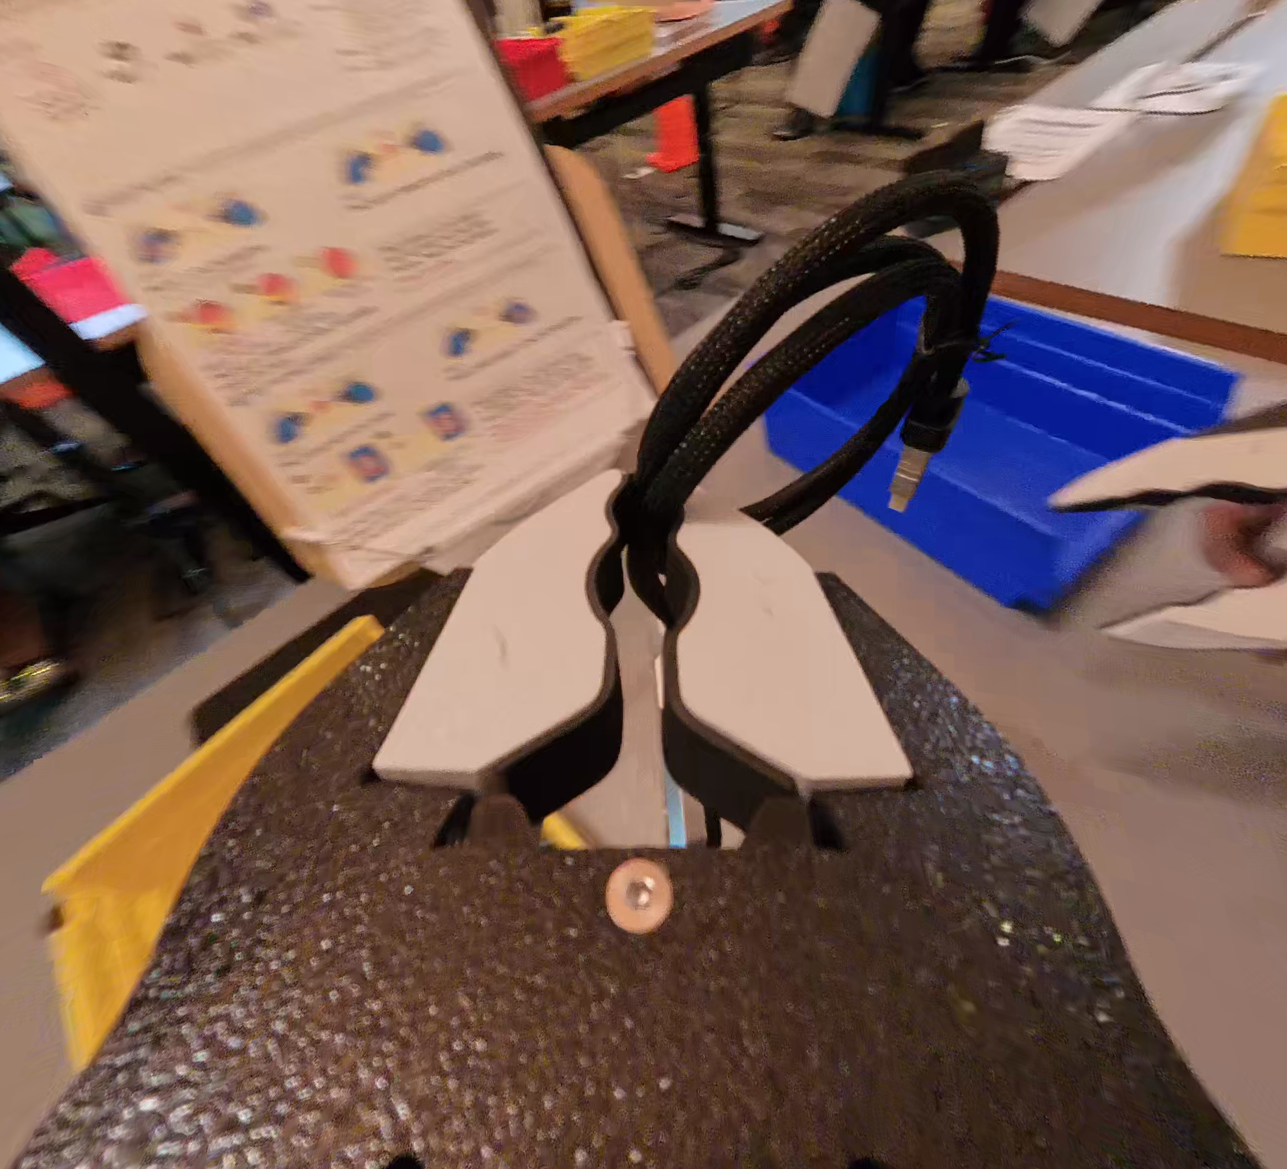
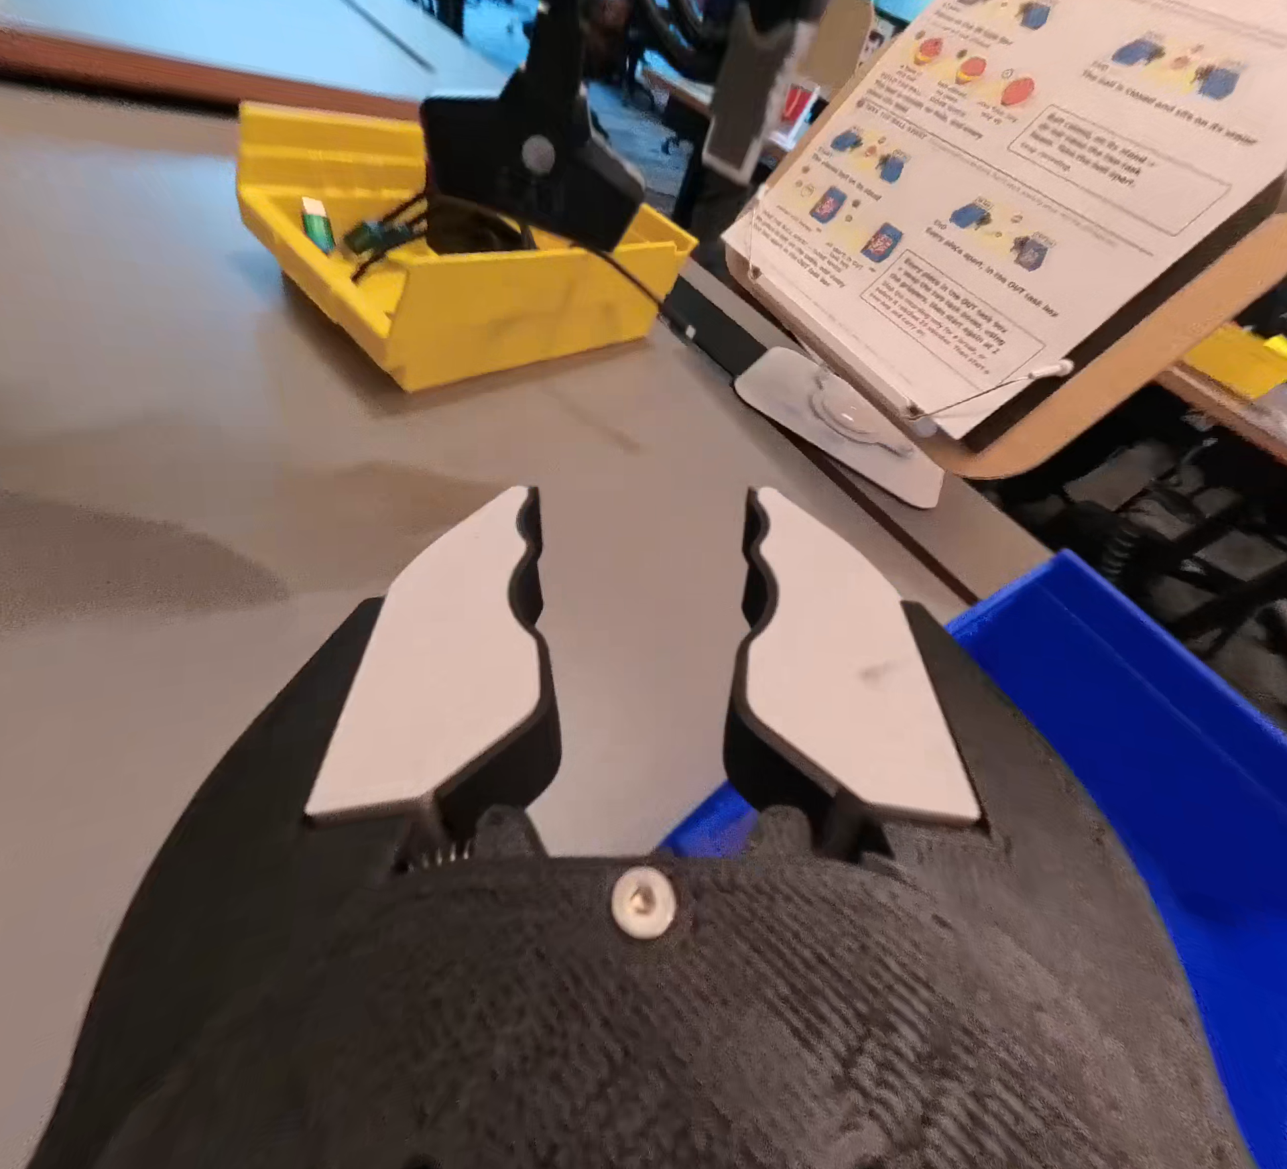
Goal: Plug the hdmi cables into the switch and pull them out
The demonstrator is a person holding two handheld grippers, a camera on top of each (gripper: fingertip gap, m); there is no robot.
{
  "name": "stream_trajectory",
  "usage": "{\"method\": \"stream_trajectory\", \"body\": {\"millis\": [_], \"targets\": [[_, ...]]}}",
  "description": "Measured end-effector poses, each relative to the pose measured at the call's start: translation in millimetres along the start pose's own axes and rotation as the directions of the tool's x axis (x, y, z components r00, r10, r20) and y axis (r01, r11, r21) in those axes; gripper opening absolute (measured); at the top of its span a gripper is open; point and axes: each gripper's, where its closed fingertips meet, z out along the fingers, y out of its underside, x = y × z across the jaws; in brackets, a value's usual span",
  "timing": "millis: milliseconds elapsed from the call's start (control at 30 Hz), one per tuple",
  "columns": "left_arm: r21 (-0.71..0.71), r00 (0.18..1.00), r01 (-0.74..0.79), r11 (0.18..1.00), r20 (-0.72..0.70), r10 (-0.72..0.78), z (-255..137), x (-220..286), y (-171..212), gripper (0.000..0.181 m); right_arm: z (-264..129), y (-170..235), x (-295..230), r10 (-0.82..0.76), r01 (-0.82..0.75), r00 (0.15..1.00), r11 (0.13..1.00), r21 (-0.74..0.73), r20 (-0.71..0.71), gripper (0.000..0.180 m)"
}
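Observation:
My left gripper is shut on a coiled black braided HDMI cable and holds it in the air. The coil arches up to the right, and its metal plug hangs down in front of a blue bin. My right gripper is open and empty, low over the grey table. One of its pale fingers shows at the right edge of the left wrist view. A black body, seemingly the left gripper, hangs over a yellow bin. I see no switch.
The yellow bin holds dark cables and a green-tipped plug; its corner also lies under my left gripper. A printed instruction board on a stand rises at the table's far edge. The blue bin sits right of my right gripper.

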Motion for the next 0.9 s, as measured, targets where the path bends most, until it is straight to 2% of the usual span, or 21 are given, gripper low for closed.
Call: {"method": "stream_trajectory", "body": {"millis": [67, 133, 267, 367, 500, 700, 733, 800, 900], "targets": [[-0.015, 0.999, -0.021, 1.0, -0.032, 0.021, 9.0, 34.9, 14.9, 0.006, -5.5, 2.6, 12.2, -0.063, 0.061, 0.996, 0.998, -0.027, -0.069, 0.058], [-0.047, 0.996, -0.083, 0.995, -0.033, 0.081, 16.9, 59.8, 34.2, 0.006, -17.5, 0.1, 28.0, -0.039, 0.037, 0.992, 0.999, -0.014, -0.116, 0.058], [-0.124, 0.99, -0.093, 0.988, -0.114, 0.079, 31.6, 101.6, 76.0, 0.006, -40.5, -16.5, 36.0, 0.015, -0.007, 0.998, 0.993, 0.121, -0.06, 0.055], [-0.169, 0.982, -0.1, 0.981, -0.178, 0.07, 32.7, 128.4, 97.3, 0.006, -46.2, -17.5, 39.7, 0.012, -0.005, 0.998, 0.992, 0.128, -0.059, 0.056], [-0.203, 0.971, -0.116, 0.972, -0.229, 0.068, 25.7, 149.2, 107.8, 0.006, -48.5, -30.2, 9.1, -0.038, 0.018, 0.993, 0.983, 0.185, 0.108, 0.058], [-0.204, 0.942, -0.049, 0.978, -0.335, -0.023, 19.1, 169.0, 108.4, 0.006, -37.6, -28.6, -24.8, 0.027, -0.074, 0.957, 0.986, 0.152, 0.29, 0.063], [-0.206, 0.942, -0.059, 0.977, -0.335, -0.014, 19.5, 169.7, 108.5, 0.006, -35.9, -26.4, -30.8, 0.016, -0.062, 0.95, 0.989, 0.138, 0.312, 0.058], [-0.209, 0.95, -0.089, 0.974, -0.311, 0.02, 21.0, 166.5, 108.3, 0.006, -33.9, -24.6, -39.0, 0.002, -0.043, 0.939, 0.993, 0.112, 0.345, 0.017], [-0.179, 0.956, -0.099, 0.979, -0.291, 0.043, 21.1, 160.9, 102.2, 0.006, -30.5, -32.8, -35.2, -0.005, -0.031, 0.959, 0.992, 0.124, 0.284, 0.015]]}}
